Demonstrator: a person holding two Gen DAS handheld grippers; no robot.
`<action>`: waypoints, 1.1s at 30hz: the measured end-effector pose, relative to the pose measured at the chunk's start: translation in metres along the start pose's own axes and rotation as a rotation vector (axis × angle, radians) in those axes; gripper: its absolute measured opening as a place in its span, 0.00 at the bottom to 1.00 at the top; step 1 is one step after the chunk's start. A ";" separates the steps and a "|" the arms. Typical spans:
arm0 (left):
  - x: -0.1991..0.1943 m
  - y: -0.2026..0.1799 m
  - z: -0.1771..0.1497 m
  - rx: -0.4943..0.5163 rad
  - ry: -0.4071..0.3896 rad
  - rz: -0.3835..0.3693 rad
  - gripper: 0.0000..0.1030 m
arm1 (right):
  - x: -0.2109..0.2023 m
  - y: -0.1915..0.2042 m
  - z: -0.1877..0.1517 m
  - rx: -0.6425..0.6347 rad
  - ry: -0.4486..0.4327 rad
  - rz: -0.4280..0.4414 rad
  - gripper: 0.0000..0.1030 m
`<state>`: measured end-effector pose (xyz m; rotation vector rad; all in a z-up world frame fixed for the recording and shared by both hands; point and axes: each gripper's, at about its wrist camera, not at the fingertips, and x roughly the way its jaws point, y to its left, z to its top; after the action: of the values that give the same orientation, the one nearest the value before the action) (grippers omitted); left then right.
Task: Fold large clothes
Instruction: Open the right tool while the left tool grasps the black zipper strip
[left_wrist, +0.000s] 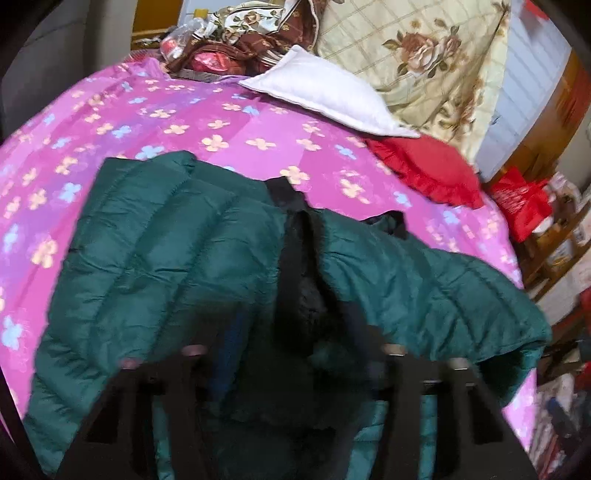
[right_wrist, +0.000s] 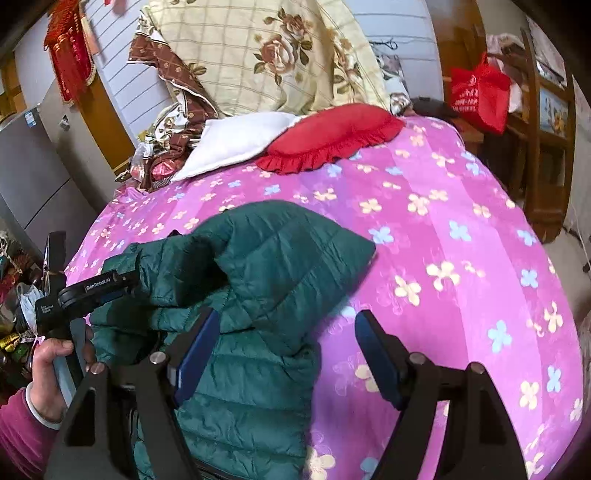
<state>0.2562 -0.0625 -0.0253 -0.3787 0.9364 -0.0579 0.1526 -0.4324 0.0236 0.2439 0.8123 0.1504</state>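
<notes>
Left wrist view: a dark green quilted down jacket (left_wrist: 155, 266) lies spread across a bed covered by a pink bedspread (left_wrist: 207, 122) printed with yellow and blue flowers. The jacket's black lining shows along the open front at centre. The left gripper (left_wrist: 291, 373) sits low in the frame, blurred and dark; its jaws are drawn together over the jacket's lower edge, though whether any fabric is pinched between them cannot be told. Beyond the jacket a white pillow (left_wrist: 325, 92) rests against a cream floral quilt (left_wrist: 417, 55), with a red ruffled cushion (left_wrist: 428, 170) just beside the pillow. A red shopping bag (left_wrist: 521, 199) hangs off the bed's far right edge.

Right wrist view: the right gripper (right_wrist: 284, 354) hovers with jaws wide apart, blue pads showing, nothing between them but the jacket's edge and bare bedspread below. The jacket lies bunched at left, one quilted flap folded over. At far left a hand (right_wrist: 51, 365) in a pink sleeve (right_wrist: 18, 435) holds the left gripper's handle, its fingers buried in the jacket. A grey refrigerator (right_wrist: 33, 177) stands beyond the bed's left side, a wooden shelf unit (right_wrist: 546, 147) at right.
</notes>
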 end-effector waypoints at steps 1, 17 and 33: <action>0.002 0.000 0.001 0.000 0.008 -0.003 0.00 | 0.002 0.000 0.000 0.003 0.002 0.002 0.77; -0.039 0.038 0.022 -0.055 -0.038 -0.119 0.23 | 0.019 0.010 0.008 0.062 -0.014 0.014 0.77; -0.014 0.003 0.009 0.035 -0.030 -0.068 0.00 | 0.016 -0.013 0.000 0.106 -0.006 -0.015 0.77</action>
<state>0.2546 -0.0540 -0.0104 -0.3782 0.8915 -0.1302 0.1641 -0.4412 0.0091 0.3377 0.8173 0.0921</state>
